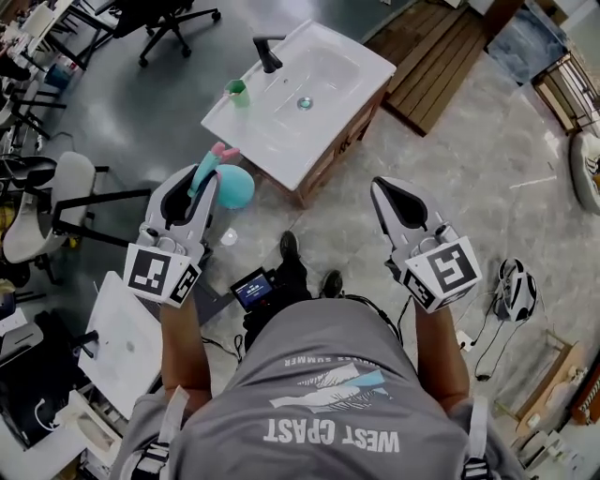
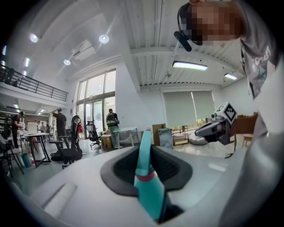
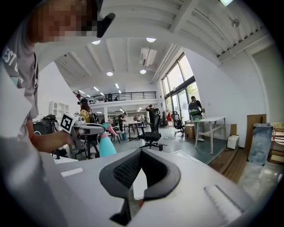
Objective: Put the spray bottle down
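1. The left gripper (image 1: 208,178) is clenched on the spray bottle (image 1: 236,186). In the left gripper view the bottle's slim teal upper part, ringed by a pink band, runs between the jaws, which press on it from both sides
2. The bottle rests on no surface and is carried in the air above the grey floor (image 1: 169,131). Its round teal body hangs just beside the jaws, and its pink nozzle (image 1: 225,150) pokes out past their tips
3. In the head view the bottle sits just short of the near left edge of the white washbasin top (image 1: 272,141), close to it but apart from it
4. The right gripper (image 1: 386,192) is closed on nothing, its jaw tips meeting with no object between them. It is held about level with the left gripper and well apart from it, off the near right edge of the washbasin top
5. On the washbasin top a black tap (image 1: 267,52) stands at the far edge and a green cup (image 1: 236,90) stands near the left corner. The drain (image 1: 305,103) sits in the middle of the bowl
6. Wooden pallets (image 1: 436,56) lie on the floor past the right edge of the washbasin top
7. A black office chair (image 1: 173,19) stands beyond its far left
8. A white table (image 1: 127,342) stands low at the person's left
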Demonstrator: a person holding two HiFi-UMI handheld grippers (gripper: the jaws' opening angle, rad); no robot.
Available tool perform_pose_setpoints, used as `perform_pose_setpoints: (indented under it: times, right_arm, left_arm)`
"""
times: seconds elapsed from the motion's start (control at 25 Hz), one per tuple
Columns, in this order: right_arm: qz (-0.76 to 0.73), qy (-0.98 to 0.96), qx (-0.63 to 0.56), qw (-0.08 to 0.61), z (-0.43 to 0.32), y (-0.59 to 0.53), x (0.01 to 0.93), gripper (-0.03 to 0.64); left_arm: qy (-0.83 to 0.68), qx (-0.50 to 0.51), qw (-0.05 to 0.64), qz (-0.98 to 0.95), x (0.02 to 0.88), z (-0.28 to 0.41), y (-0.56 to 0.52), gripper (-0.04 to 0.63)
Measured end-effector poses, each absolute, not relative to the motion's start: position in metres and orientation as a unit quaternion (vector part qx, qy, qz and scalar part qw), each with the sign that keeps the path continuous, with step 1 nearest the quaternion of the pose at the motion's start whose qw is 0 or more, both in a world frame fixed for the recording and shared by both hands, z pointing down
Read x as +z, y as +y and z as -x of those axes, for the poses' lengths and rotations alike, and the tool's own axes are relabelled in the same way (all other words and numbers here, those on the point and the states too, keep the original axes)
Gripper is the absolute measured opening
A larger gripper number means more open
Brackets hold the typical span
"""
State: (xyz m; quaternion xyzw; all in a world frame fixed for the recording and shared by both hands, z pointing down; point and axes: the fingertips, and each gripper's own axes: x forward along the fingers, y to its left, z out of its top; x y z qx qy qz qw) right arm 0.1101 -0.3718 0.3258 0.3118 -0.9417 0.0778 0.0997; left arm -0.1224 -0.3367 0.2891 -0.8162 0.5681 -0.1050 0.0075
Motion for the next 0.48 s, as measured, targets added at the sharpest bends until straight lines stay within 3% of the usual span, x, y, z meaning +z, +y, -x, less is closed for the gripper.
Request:
perform_pose_setpoints:
  times: [0.48]
  right_arm:
    - [-0.326,-0.934,0.084,0.121,-0.047,-0.432,0.333,0.000]
  left_arm:
    - [0.555,-0.097,-0.009,0.826,0.311,0.189,-0.426,0.083]
